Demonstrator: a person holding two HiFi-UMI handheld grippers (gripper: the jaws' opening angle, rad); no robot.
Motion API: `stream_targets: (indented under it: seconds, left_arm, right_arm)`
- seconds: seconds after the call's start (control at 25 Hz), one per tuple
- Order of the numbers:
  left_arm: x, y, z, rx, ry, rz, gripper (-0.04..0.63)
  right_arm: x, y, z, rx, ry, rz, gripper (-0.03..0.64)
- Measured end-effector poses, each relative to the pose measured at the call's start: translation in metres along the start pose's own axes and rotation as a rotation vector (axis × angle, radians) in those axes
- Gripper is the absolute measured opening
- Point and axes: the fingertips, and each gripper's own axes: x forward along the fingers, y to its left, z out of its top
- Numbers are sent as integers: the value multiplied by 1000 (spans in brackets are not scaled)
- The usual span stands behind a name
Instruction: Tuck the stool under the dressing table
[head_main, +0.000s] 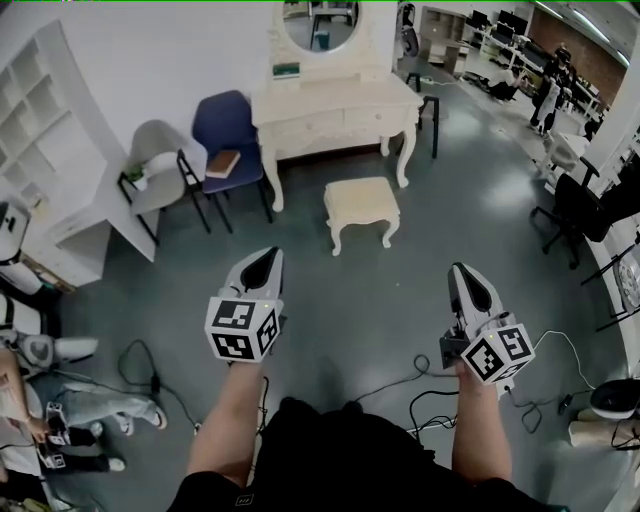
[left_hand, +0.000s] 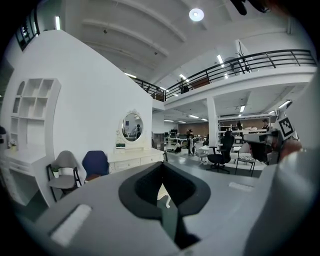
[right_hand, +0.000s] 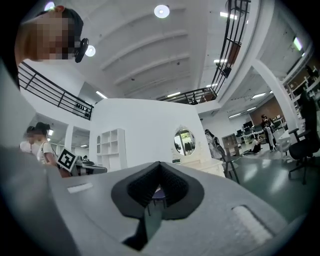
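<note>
Cream-padded stool out on grey floor, in front of cream desk with oval mirror, not tucked under it, nearer desk's front right leg than its left. Bare floor on stool's near side and on both flanks; broad open strip between stool and both grippers. Blue chair and grey chair crowding desk's left end. Black cables trailing over floor close to person's feet. Left gripper and right gripper held out side by side, well apart from stool, roughly level. Stool ahead, between the two lines of aim. Fingers of both clenched together, grasping nothing.
</note>
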Motion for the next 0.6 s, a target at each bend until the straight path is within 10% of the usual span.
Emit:
stream_targets:
  seconds: [0.6]
  left_arm:
    - [84,-51,-14,-22,52,-86,20]
  right_arm:
    - [-11,-82,-26,91,66,-35,2]
